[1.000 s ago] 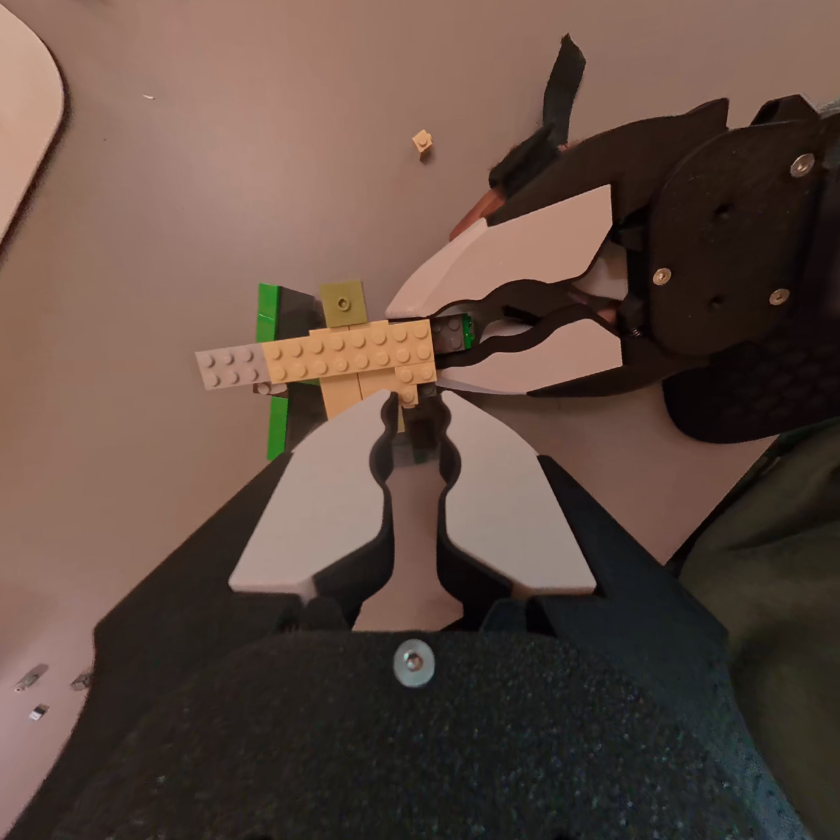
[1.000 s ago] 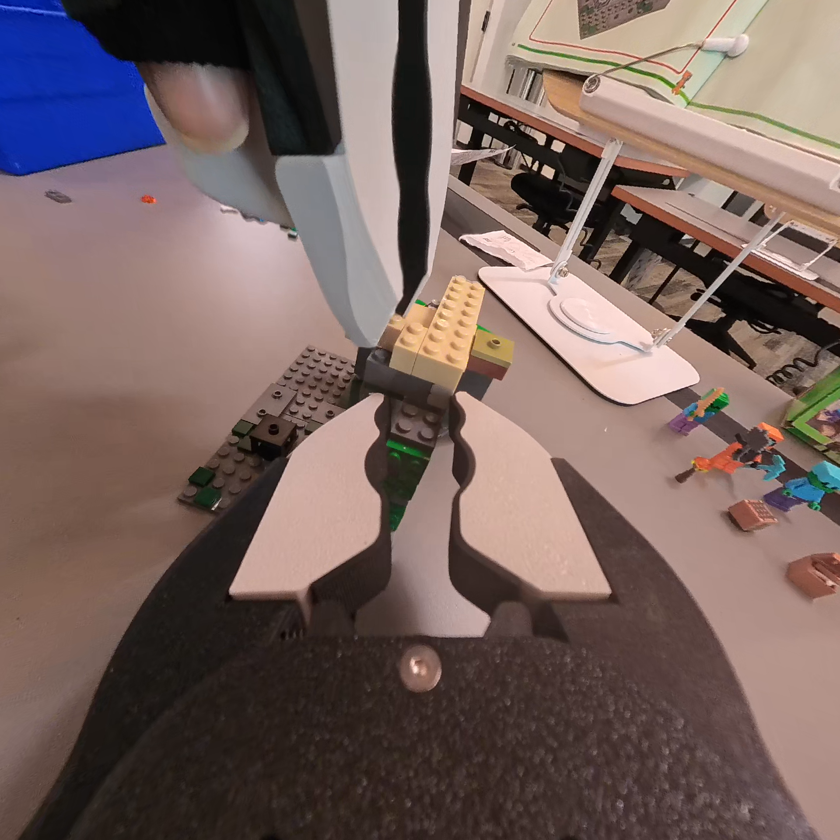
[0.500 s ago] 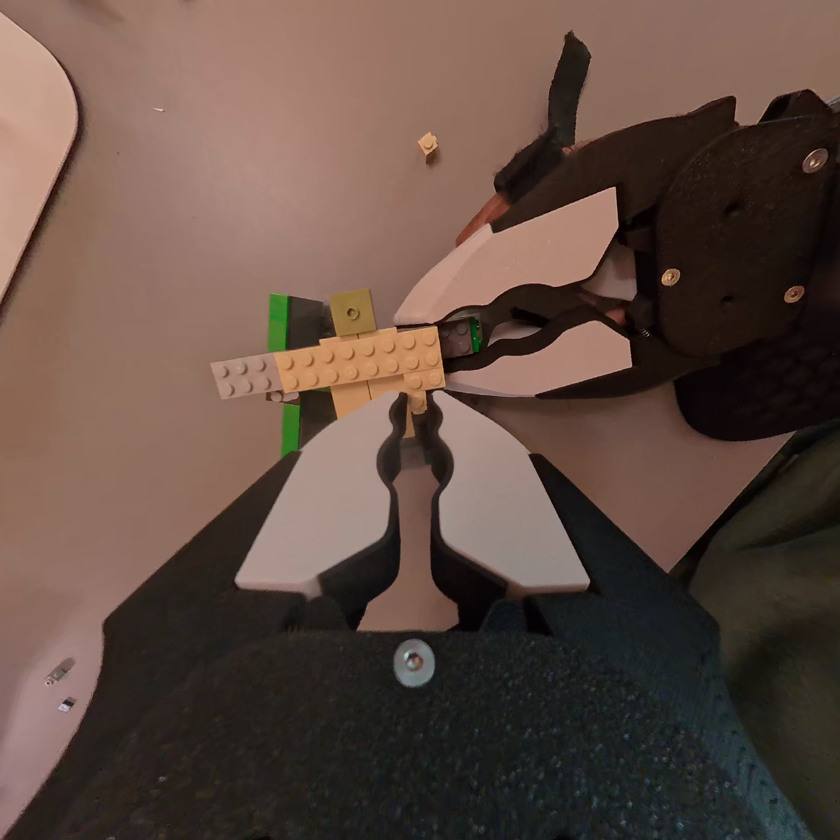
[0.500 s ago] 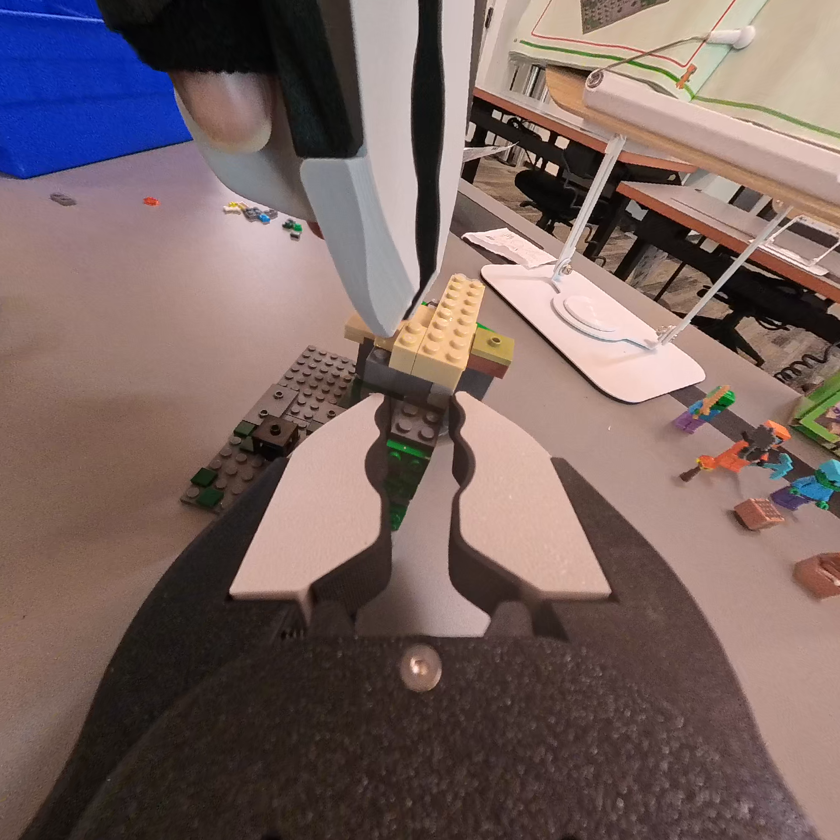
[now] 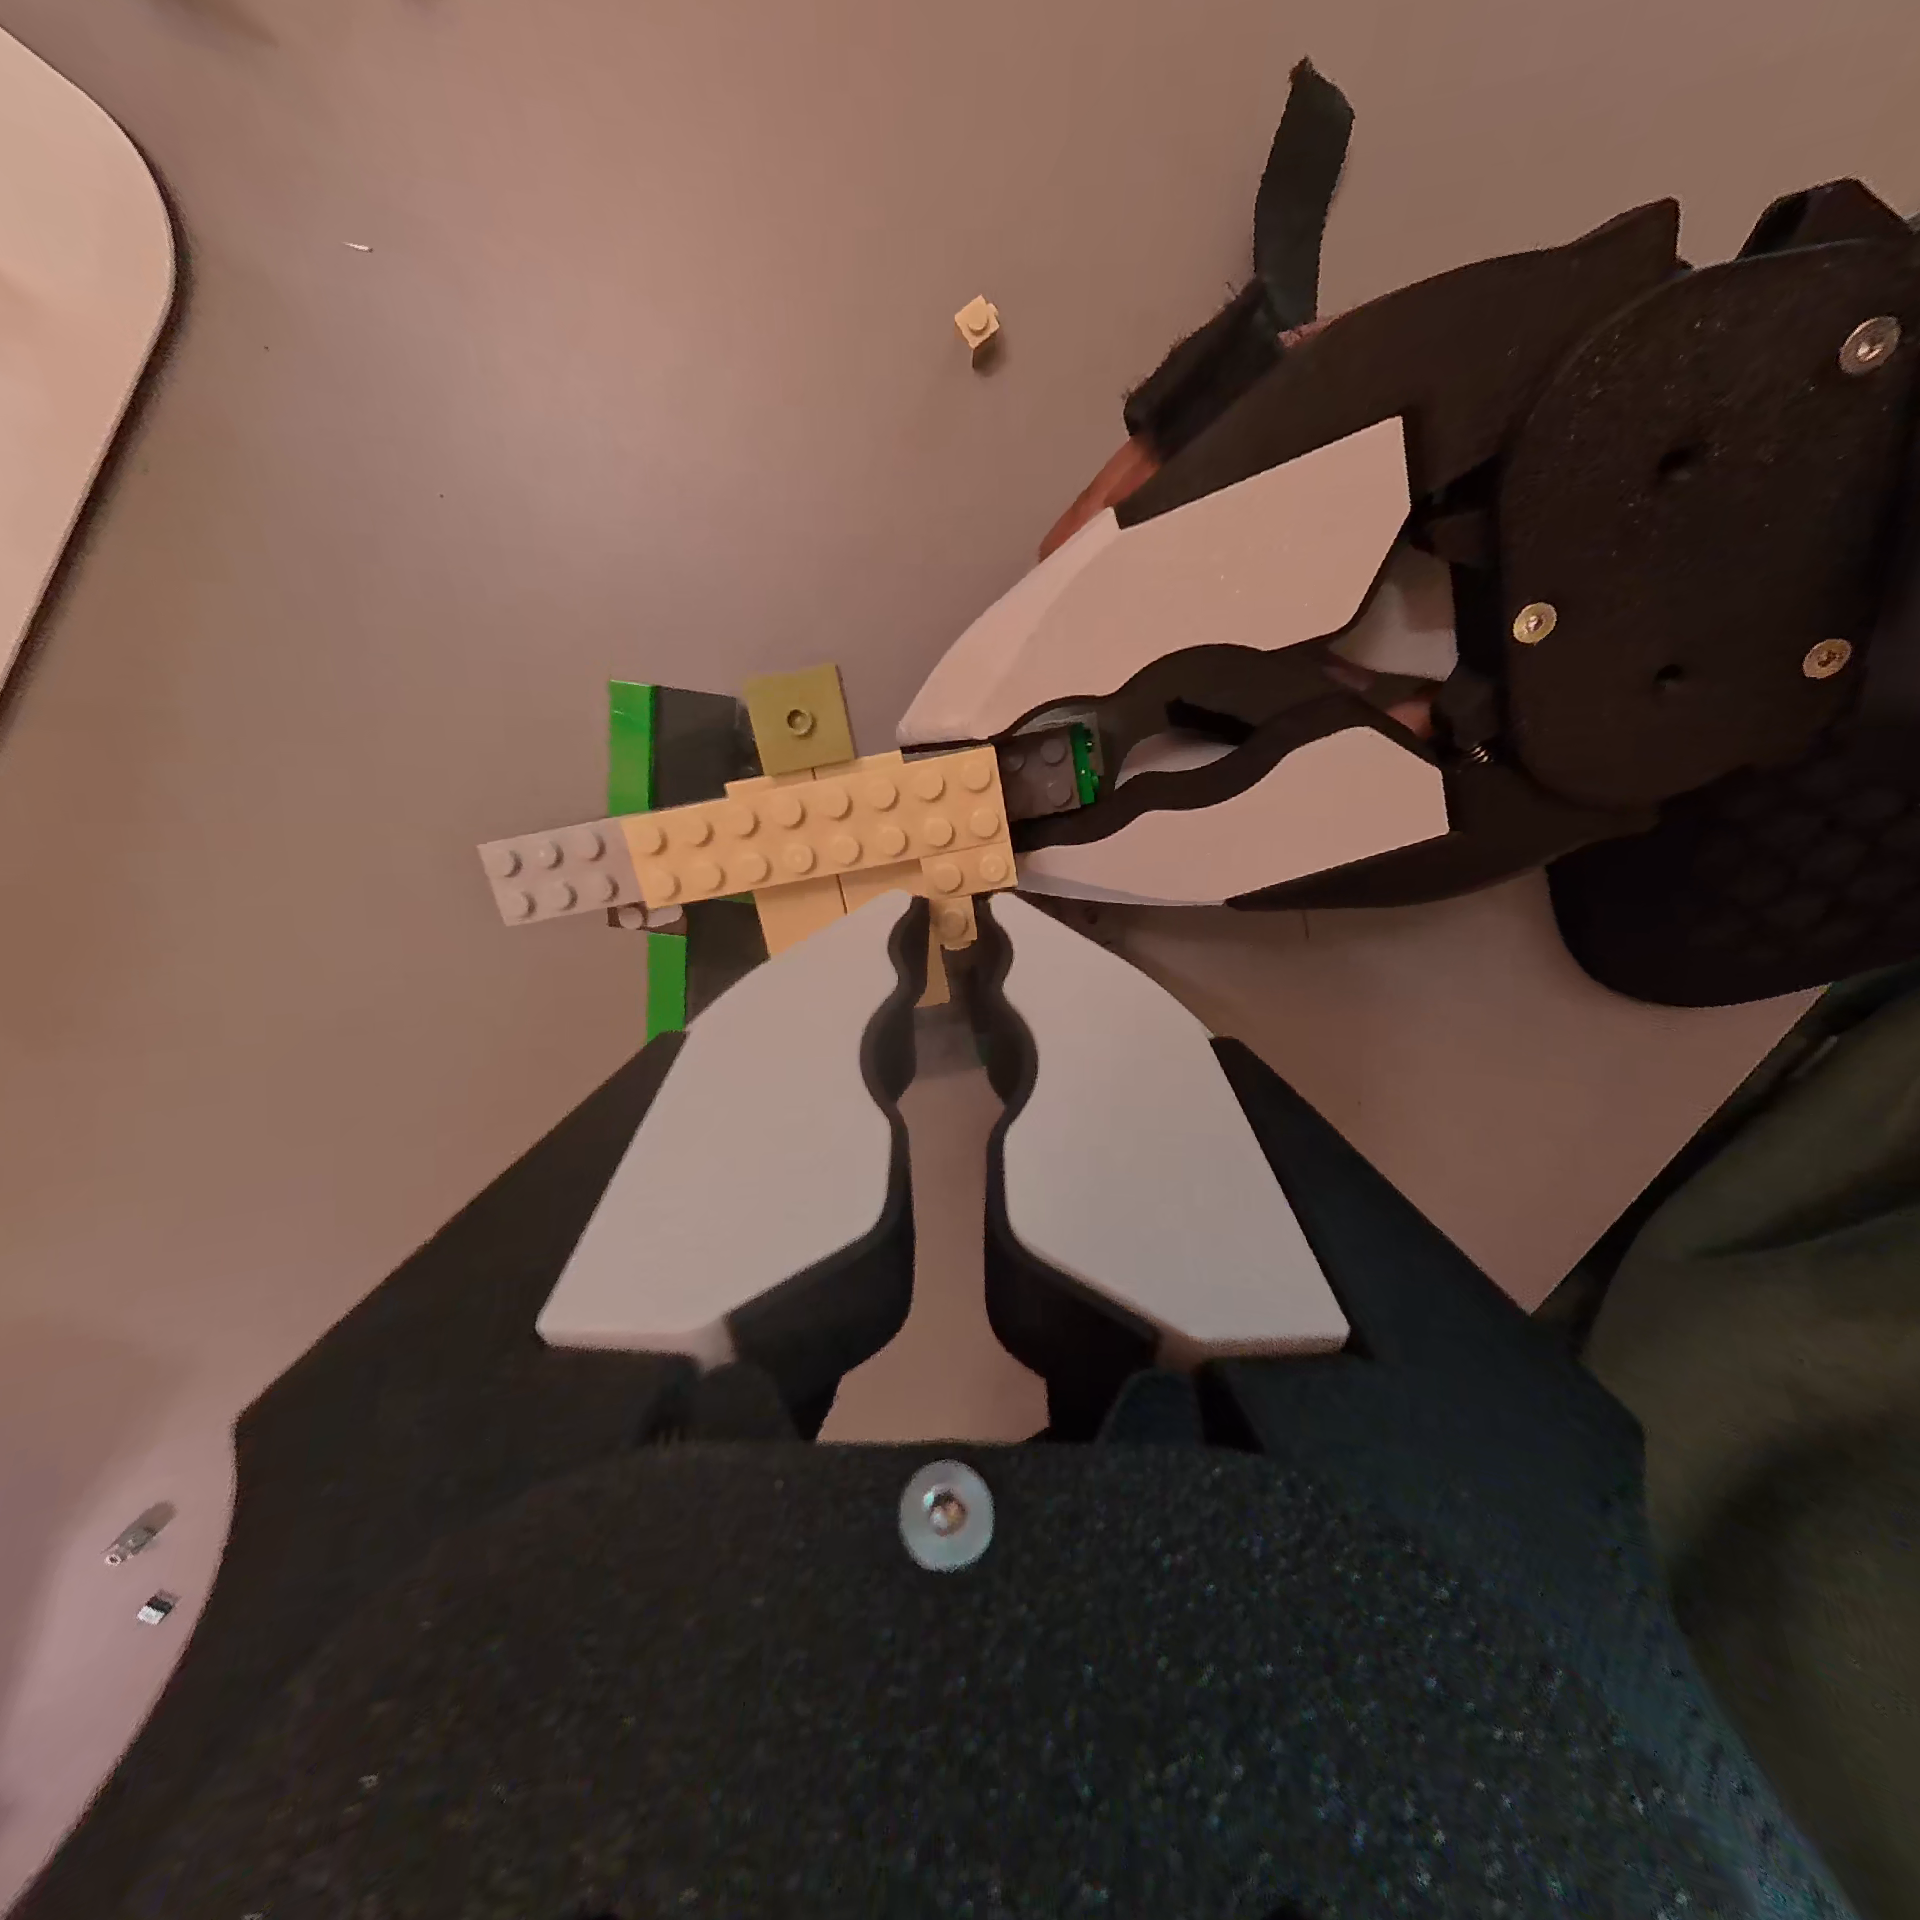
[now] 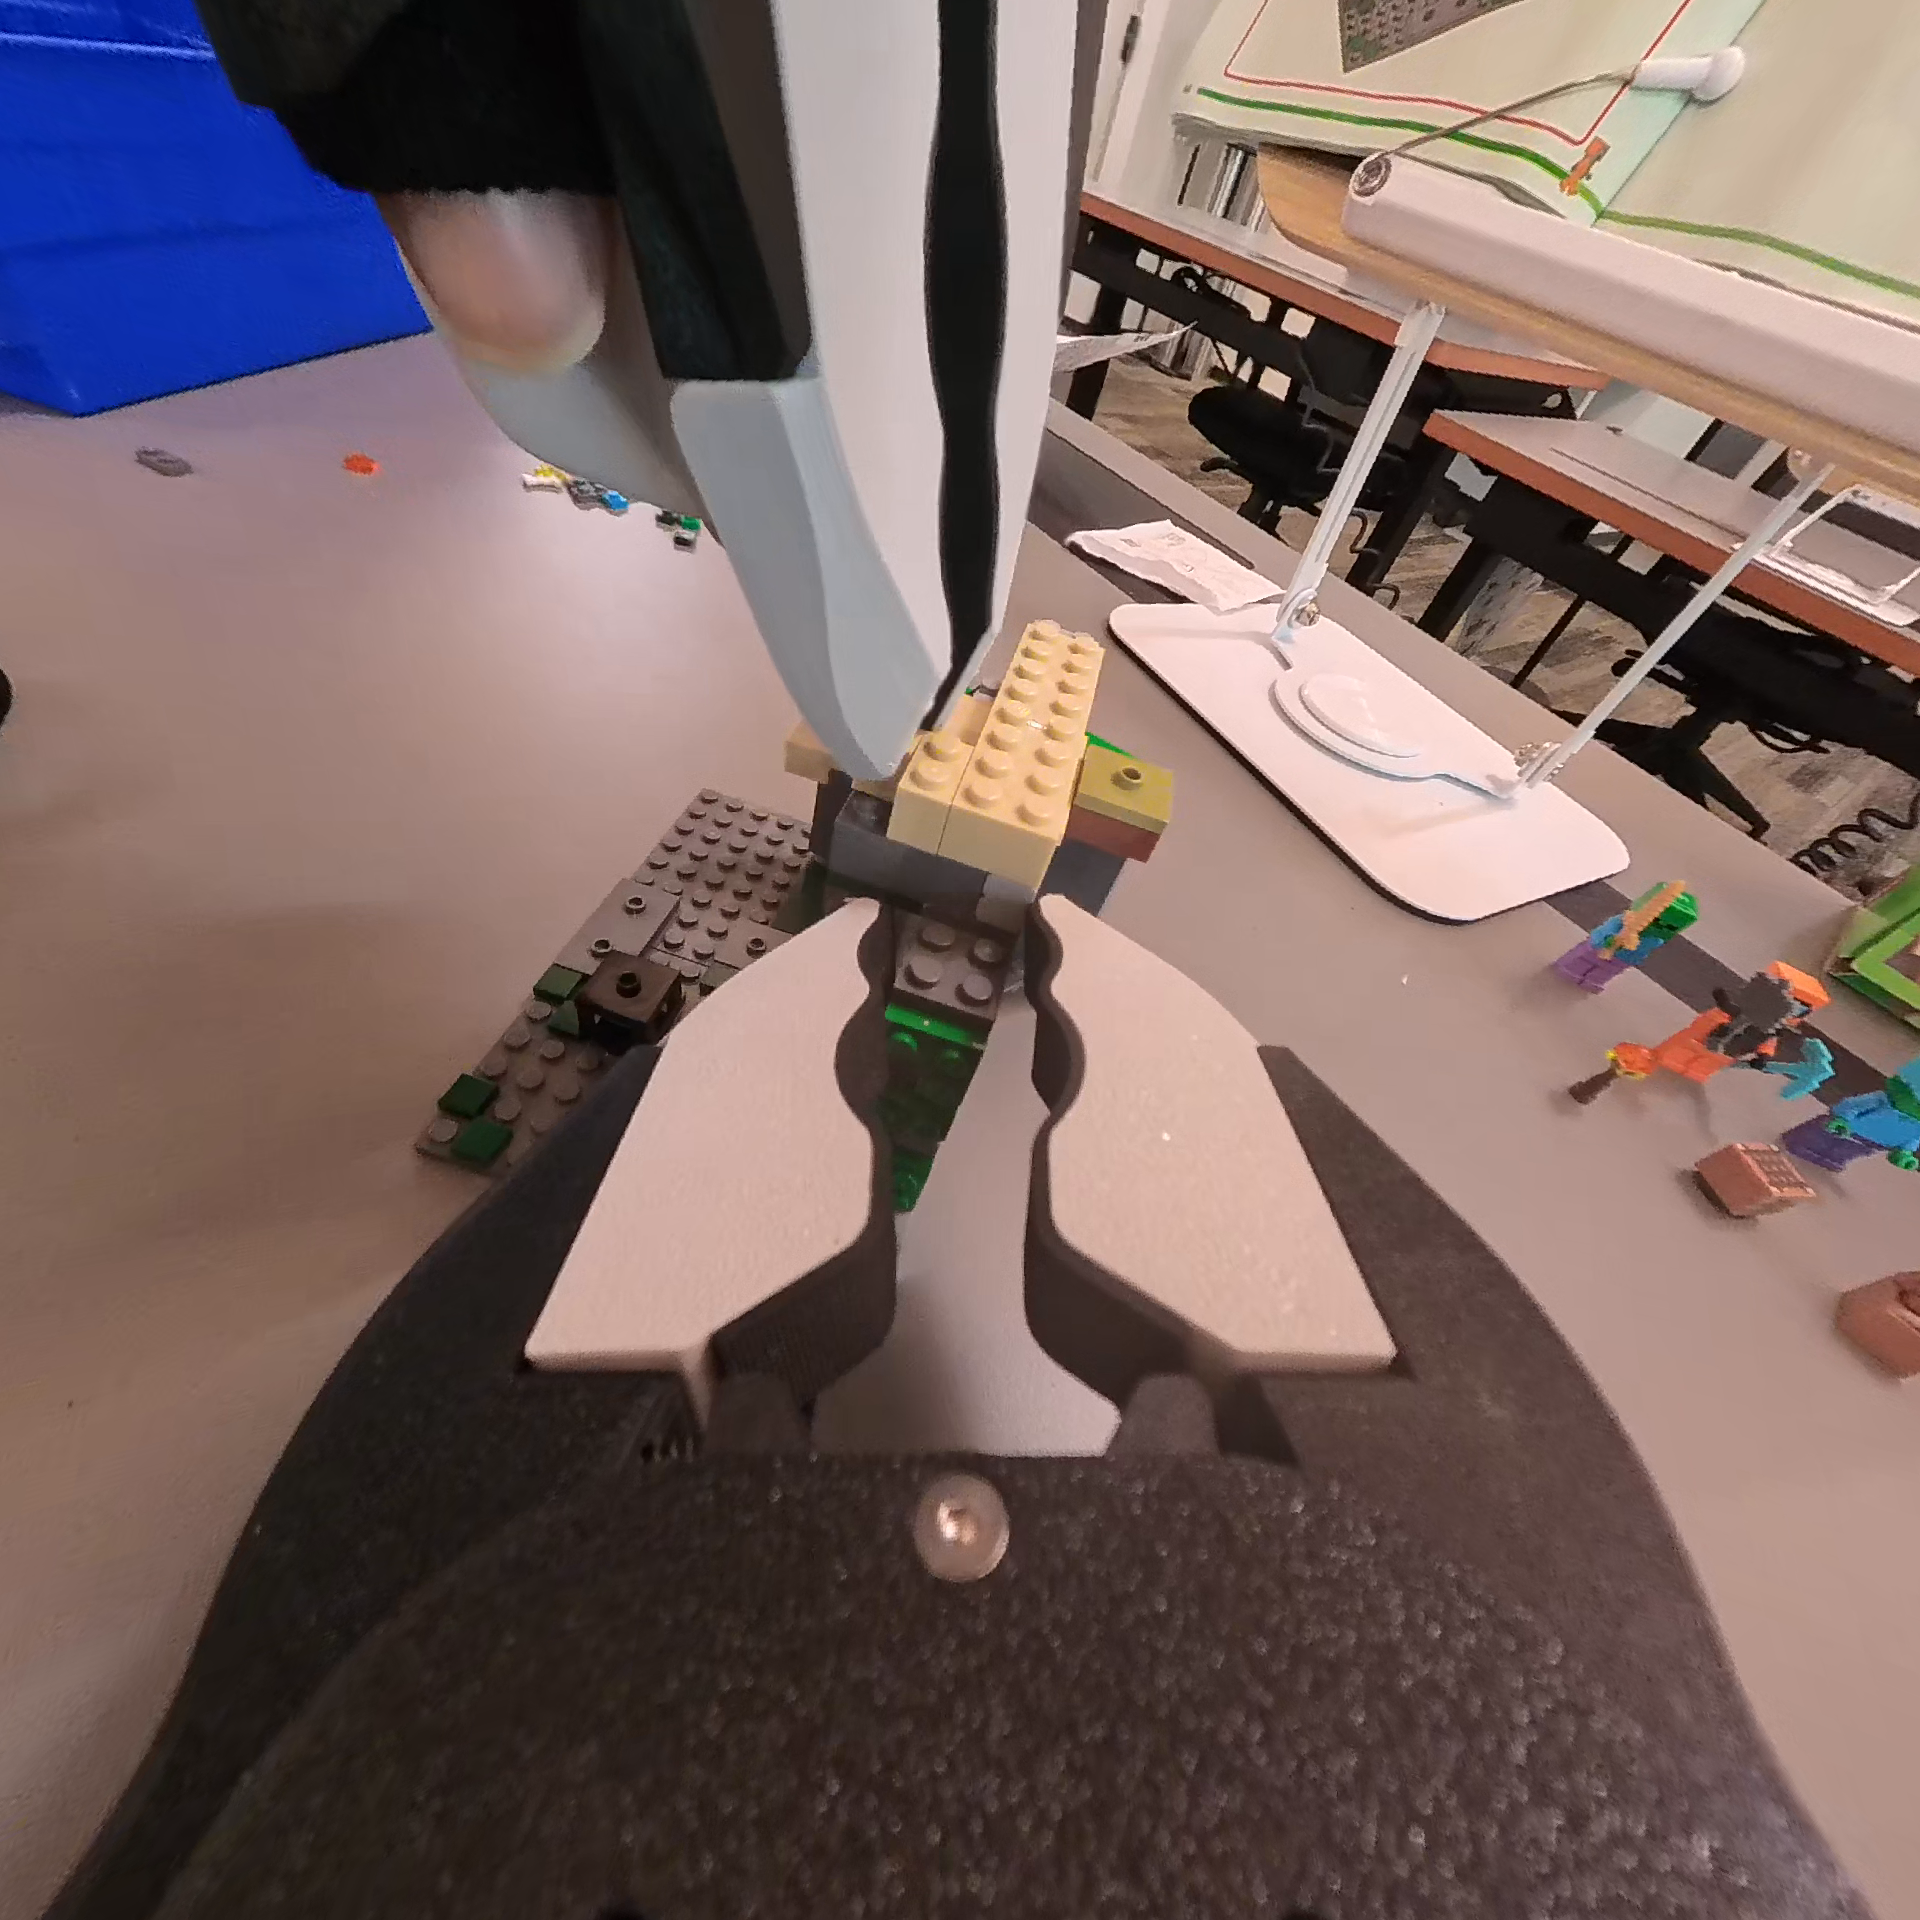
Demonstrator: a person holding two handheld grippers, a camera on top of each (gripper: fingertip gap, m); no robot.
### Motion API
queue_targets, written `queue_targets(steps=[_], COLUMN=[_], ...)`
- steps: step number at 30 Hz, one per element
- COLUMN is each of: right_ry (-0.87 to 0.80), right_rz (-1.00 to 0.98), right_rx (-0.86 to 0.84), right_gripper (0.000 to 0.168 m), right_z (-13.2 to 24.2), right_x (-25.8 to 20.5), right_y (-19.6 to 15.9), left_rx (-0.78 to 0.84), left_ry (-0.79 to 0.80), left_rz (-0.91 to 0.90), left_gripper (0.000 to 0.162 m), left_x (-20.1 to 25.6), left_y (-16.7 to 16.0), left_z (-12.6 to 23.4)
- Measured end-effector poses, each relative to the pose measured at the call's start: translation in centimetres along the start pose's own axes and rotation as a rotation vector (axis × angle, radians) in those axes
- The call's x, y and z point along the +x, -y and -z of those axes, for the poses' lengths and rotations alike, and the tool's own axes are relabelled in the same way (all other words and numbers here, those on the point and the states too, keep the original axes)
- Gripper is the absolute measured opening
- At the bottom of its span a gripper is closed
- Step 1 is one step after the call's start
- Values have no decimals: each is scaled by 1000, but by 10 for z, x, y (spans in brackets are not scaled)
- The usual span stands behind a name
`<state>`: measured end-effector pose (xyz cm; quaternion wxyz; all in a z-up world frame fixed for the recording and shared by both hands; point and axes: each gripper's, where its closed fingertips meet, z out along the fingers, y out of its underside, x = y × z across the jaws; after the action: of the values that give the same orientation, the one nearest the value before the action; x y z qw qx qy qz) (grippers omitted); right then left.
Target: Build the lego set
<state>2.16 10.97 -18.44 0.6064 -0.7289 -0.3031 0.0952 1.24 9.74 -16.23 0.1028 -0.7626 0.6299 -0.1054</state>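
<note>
The lego build (image 5: 821, 831) sits mid-frame in the left wrist view, w/ a long tan brick (image 5: 831, 836) on top, a light gray plate (image 5: 551, 868) sticking out at its left end and an olive tile (image 5: 798, 719) just above it. The left hand-held gripper (image 5: 948, 935) comes up from the bottom of that view. Its jaws are pinched on a small tan piece (image 5: 951, 920) at the lower edge of the build. The right hand-held gripper (image 5: 1023, 821) comes in from the right side and is clenched on the dark gray and green end of the build (image 6: 951, 971).

In the right wrist view, a dark gray baseplate (image 6: 665, 935) lies flat on the tabletop (image 6: 260, 779) at left-center, touching the build. Colorful minifigs (image 6: 1714, 1049) stand at the right edge, well apart. A white stand base (image 6: 1382, 769) is at upper right, and a blue bin (image 6: 156, 208) is at upper left.
</note>
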Motion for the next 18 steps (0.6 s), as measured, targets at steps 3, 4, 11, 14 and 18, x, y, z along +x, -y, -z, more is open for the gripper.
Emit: queue_targets(steps=[3,4,11,14,18], right_ry=[1,1,5,7,8], right_rz=[1,1,7,7,9], right_rx=[0,-1,-2,-3,-4], right_gripper=[23,23,23,23,23], right_z=[0,0,-1,-1,-1], right_x=[0,0,-1,-1,-1], right_y=[0,0,0,0,0], left_rx=[-7,-9,-14,-17,-19], left_ry=[6,7,10,13,16], left_rz=[-6,-6,-4,-3,-3], left_gripper=[8,8,8,8,8], left_x=[0,0,1,1,1], left_y=[0,0,-2,-2,-3], left_z=[0,0,1,1,1])
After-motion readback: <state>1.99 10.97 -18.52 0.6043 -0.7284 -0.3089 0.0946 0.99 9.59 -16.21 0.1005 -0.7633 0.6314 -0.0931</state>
